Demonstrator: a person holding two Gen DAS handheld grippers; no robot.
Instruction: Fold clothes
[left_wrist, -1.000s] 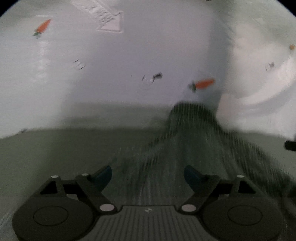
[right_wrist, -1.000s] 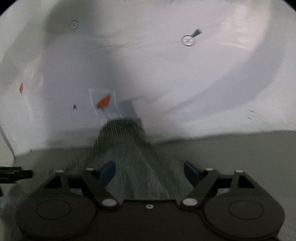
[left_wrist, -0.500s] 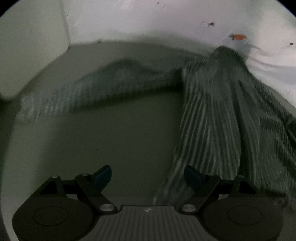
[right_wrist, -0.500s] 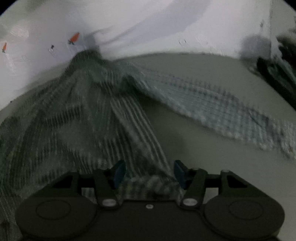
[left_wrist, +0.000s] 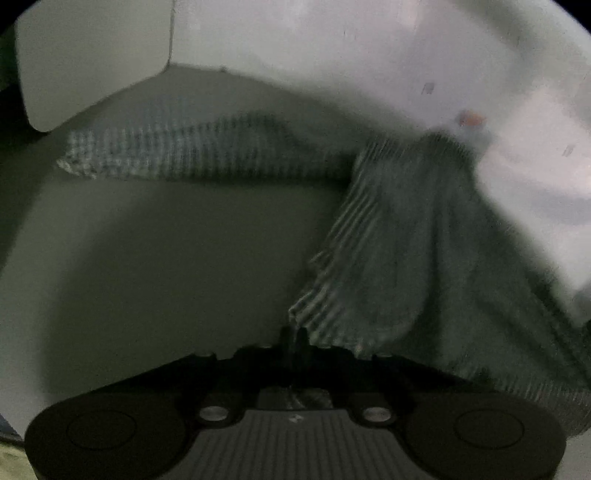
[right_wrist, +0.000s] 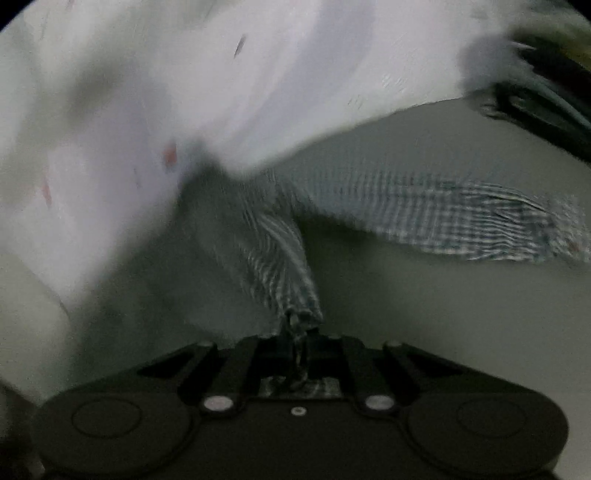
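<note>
A grey-green checked shirt (left_wrist: 406, 240) lies on a pale grey-green surface (left_wrist: 166, 266), one sleeve (left_wrist: 177, 151) stretched out to the left. My left gripper (left_wrist: 293, 338) is shut on the shirt's near edge, cloth bunched between its closed jaws. In the right wrist view the same shirt (right_wrist: 273, 243) runs up from my right gripper (right_wrist: 299, 332), which is shut on a gathered fold of it. The other sleeve (right_wrist: 461, 221) lies flat to the right. Both views are blurred.
A white cloth with small orange carrot prints (left_wrist: 461, 74) lies behind the shirt and partly over its top; the white cloth (right_wrist: 184, 92) fills the upper left of the right wrist view. A pale panel (left_wrist: 92, 62) stands at the far left. Dark cables (right_wrist: 546, 96) lie at the upper right.
Both grippers went from wide open to shut on the shirt's edge. Both hands swept sideways across the shirt, so the sleeves came into view.
</note>
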